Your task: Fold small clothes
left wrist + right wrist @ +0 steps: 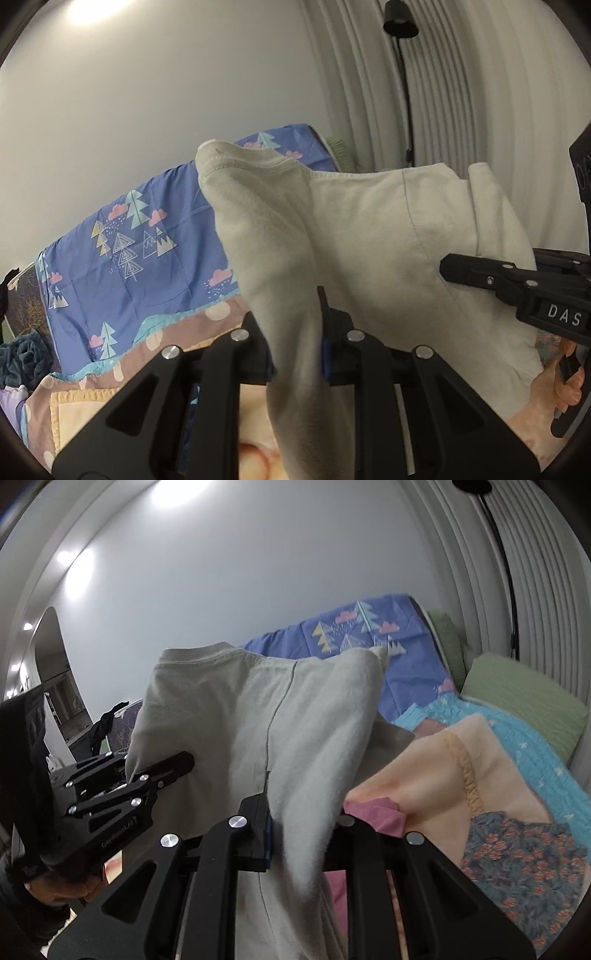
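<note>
A small pale cream garment (369, 229) hangs in the air between both grippers, above the bed. My left gripper (295, 332) is shut on one edge of it, the cloth draped over and between its fingers. My right gripper (299, 819) is shut on the other edge of the garment (240, 709). The right gripper also shows at the right of the left wrist view (454, 267), against the cloth. The left gripper shows at the left of the right wrist view (181, 762), against the cloth.
Below lies a bed with a peach blanket (436, 768), a blue tree-print sheet (147, 240), a teal quilt (517, 746), a green pillow (524, 698), a floral cloth (524, 871) and a pink garment (373, 812). A black lamp (400, 22) stands by the white curtain.
</note>
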Tool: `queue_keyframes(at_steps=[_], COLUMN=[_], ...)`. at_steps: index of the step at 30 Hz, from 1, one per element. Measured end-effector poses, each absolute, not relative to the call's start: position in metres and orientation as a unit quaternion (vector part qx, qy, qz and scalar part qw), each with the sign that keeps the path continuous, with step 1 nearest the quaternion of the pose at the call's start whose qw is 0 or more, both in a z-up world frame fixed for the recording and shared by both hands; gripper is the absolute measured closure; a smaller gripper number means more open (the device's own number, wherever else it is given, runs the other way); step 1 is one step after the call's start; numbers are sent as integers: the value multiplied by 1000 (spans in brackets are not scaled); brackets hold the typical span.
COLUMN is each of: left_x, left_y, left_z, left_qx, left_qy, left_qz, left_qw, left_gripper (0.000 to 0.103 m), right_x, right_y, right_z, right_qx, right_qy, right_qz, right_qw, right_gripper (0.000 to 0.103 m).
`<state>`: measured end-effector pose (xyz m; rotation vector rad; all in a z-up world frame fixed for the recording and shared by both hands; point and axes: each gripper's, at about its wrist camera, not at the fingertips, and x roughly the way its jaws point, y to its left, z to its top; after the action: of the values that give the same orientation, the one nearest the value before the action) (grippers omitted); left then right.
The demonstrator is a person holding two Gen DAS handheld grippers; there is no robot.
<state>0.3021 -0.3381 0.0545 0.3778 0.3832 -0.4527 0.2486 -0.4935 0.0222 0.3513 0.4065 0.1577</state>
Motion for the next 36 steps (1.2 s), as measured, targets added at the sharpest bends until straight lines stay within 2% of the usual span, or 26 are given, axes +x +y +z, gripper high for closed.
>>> queue_keyframes(at_steps=[1,2,3,4,5,7,9,10,11,13,16,21,23,26,27,29,32,36], left_x=[316,329,339,350,361,377,380,375,367,354,341,282,260,212,198,172,134,97], left_y=[-340,-340,-341,-340,-334,-319,-309,-305,-300,-293,-296,-280,-273,-262,-259,-251,-242,-230], left_z=[45,33,20,4,-18,-60,-101,-117,-126,-133,-128,-99,-90,-71,-66,-55,-42,-31], left_qx=[189,197,208,220,222,202,197,202,205,211,211,186,178,153,144,127,107,96], left_qy=[188,188,190,192,209,276,331,332,313,287,301,294,281,253,246,231,207,194], left_qz=[-207,-184,-150,-108,-84,-93,-117,-129,-136,-138,-144,-189,-202,-226,-231,-236,-239,-228], left_qw=[941,945,948,950,949,935,915,912,918,924,919,918,921,928,930,935,943,949], left_gripper=[77,59,44,34,36,37,37,37,37,37,36,25,19,12,11,6,2,2], right_x=[267,280,295,310,326,336,330,323,311,297,279,221,188,143,131,102,59,16], right_y=[-496,-495,-492,-492,-495,-500,-504,-503,-502,-506,-501,-467,-454,-434,-428,-421,-415,-403], right_z=[13,7,-3,-17,-41,-84,-128,-143,-154,-158,-149,-132,-121,-107,-103,-93,-79,-65], right_qx=[176,168,150,133,125,134,159,160,162,177,182,115,89,28,11,0,19,35], right_qy=[208,214,229,257,301,368,411,414,398,392,387,339,311,264,252,223,189,182], right_qz=[79,74,52,18,-32,-75,-61,-55,-58,-77,-86,-88,-84,-101,-110,-121,-130,-137], right_qw=[959,959,960,957,945,917,896,894,901,900,900,930,942,959,961,967,973,973], right_gripper=[86,81,63,56,53,53,51,48,35,33,33,32,25,21,15,11,4,3])
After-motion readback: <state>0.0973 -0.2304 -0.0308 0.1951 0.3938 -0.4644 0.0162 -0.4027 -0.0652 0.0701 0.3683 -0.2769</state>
